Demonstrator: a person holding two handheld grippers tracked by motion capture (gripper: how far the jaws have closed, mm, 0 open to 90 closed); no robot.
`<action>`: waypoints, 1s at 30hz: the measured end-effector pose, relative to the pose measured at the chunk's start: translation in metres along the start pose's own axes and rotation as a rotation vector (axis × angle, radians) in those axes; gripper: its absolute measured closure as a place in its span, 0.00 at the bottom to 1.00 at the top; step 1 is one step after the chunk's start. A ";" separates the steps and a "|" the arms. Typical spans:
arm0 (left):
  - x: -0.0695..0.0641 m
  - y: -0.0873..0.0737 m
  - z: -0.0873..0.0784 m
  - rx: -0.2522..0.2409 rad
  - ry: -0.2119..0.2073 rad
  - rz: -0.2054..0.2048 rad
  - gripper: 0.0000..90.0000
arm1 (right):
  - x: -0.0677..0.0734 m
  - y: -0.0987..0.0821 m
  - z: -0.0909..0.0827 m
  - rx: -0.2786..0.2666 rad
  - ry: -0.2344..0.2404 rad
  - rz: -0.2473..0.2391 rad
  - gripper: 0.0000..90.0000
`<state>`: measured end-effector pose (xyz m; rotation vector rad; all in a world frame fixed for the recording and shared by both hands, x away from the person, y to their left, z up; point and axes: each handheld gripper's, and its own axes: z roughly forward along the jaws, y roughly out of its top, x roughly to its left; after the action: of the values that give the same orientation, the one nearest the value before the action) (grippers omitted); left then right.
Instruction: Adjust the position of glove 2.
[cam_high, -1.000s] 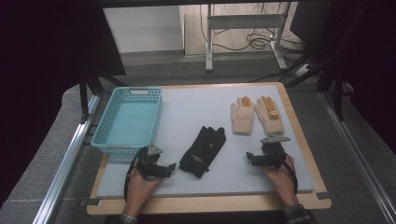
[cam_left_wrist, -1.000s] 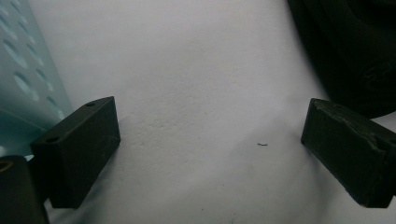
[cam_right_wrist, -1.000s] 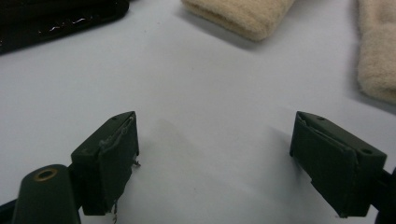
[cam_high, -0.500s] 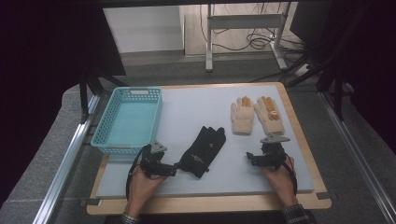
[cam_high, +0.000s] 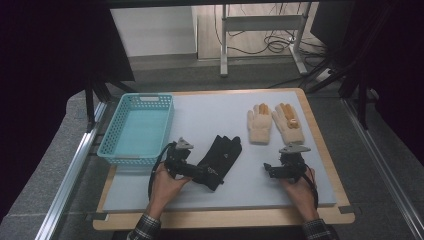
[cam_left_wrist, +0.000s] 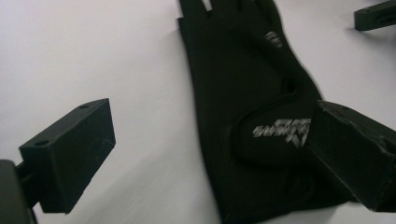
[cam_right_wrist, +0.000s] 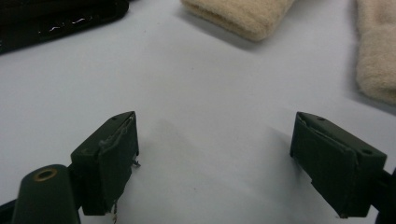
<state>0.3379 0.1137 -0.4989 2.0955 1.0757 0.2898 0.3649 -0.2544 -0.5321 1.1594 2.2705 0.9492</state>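
Since the earlier frame the left gripper had advanced to the flat black fabric glove at the grey mat's middle, jaws wide astride its cuff. A grasp seemed near. The right gripper rested unclenched, empty.

In the left gripper view the black glove loses its fingertips past the top edge, and one jaw of the left tool covers its cuff corner; in the right gripper view both cream gloves are cut off by the frame
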 end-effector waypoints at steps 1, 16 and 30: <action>-0.002 0.003 0.004 0.005 -0.004 0.008 0.01 | 0.000 0.000 0.000 -0.001 0.000 -0.001 0.17; -0.021 0.031 0.058 0.131 -0.002 0.033 0.00 | 0.000 0.000 0.000 -0.001 0.001 0.001 0.17; -0.037 0.024 0.076 0.212 0.053 0.063 0.01 | 0.000 0.000 0.000 0.001 0.001 0.001 0.17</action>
<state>0.3673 0.0374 -0.5301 2.3248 1.1141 0.2735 0.3651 -0.2546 -0.5321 1.1609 2.2715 0.9498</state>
